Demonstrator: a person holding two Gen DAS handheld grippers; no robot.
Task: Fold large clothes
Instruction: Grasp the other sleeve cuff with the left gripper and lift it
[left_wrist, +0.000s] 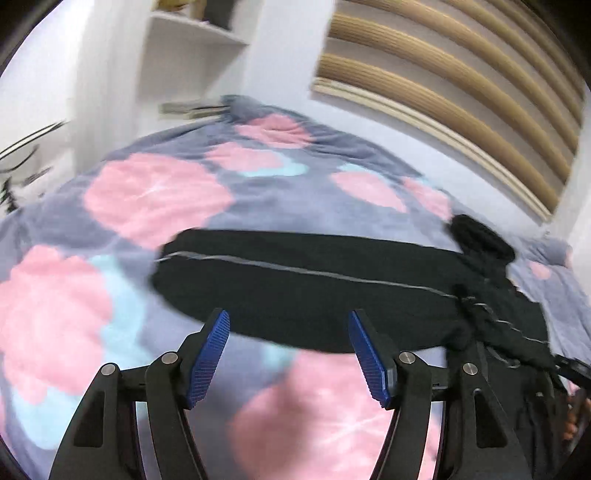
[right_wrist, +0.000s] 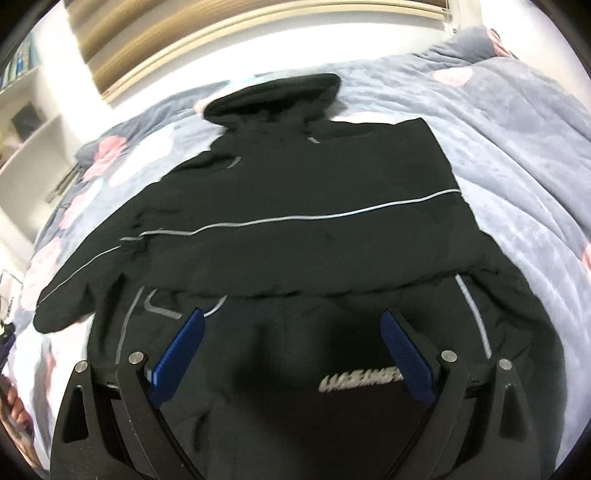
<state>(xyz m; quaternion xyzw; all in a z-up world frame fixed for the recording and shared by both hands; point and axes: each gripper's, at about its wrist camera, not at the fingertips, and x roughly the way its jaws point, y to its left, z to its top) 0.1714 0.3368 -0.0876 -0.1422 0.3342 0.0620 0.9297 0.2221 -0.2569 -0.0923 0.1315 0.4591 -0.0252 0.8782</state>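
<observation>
1. Both sets of jaws are spread wide with nothing between the blue pads: left gripper hangs over the blanket, right gripper sits right above the jacket.
2. That black hooded jacket lies flat-ish on the bed, hood pointing toward the wall, one sleeve folded across the body. Thin grey piping runs along it, and white lettering shows near the hem, too blurry to read.
3. Underneath is a grey fleece blanket with pink and light blue blobs, rumpled on the right.
4. White shelves and wooden wall slats behind the bed.
</observation>
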